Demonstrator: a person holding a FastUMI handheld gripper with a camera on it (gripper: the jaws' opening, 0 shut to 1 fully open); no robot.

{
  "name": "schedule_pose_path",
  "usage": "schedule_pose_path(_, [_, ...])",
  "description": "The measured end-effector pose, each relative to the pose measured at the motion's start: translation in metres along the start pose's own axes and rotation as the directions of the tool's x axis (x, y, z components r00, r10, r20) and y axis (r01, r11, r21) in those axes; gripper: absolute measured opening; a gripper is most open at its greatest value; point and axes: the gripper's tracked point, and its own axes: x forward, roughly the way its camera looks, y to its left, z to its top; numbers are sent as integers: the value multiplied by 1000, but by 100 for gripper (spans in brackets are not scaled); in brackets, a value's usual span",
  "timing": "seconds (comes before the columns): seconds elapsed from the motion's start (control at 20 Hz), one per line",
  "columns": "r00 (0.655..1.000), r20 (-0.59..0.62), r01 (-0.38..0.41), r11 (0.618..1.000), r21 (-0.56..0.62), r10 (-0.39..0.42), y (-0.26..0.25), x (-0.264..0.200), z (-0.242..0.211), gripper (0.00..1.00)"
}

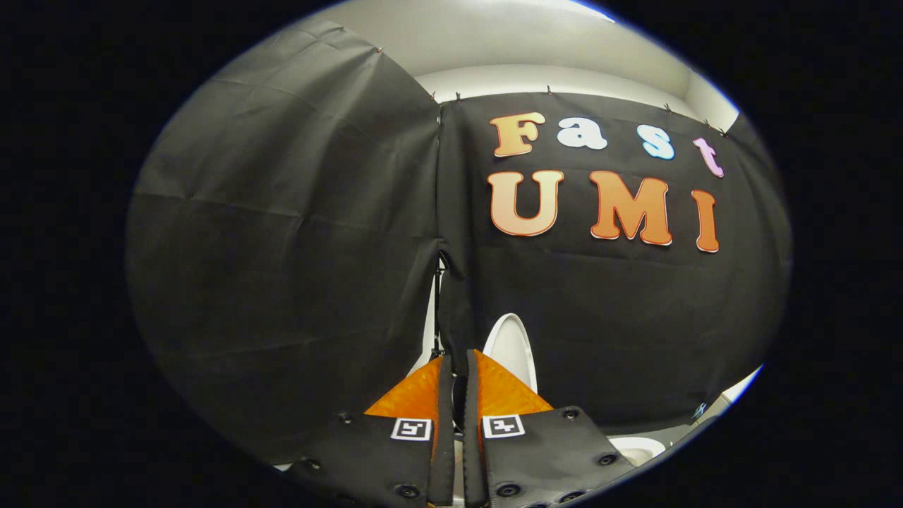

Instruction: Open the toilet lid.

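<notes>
Gripper view: tongs nearly pressed together, empty; toilet lid upright just beyond.

toilet lid: plain white
booth wall: black cloth, creased
ceiling: pale grey-white
gripper markers: black-and-white squares; jaws nearly closed

Booth hung with black cloth under a pale ceiling

Two panels of black cloth form the booth's wall, one angled to the left and one facing, meeting at a vertical seam that gapes lower down to show a white wall behind. Small clips pin the creased cloth's top edge. Above runs a white wall band and a pale ceiling, softly lit.
</notes>
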Motion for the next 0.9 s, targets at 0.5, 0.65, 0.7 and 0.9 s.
schedule_pose_path(0.5, [990,110,-100,991,85,90,-45,-45,70,97])
schedule_pose_path(0.65, [987,138,-91,994,63,81,-117,-67,90,98])
schedule_pose_path(0.7, [989,135,-69,996,61,61,-149,-76,90,98])
schedule_pose_path(0.9, [988,148,39,999,11,-40,-273,-120,84,98])
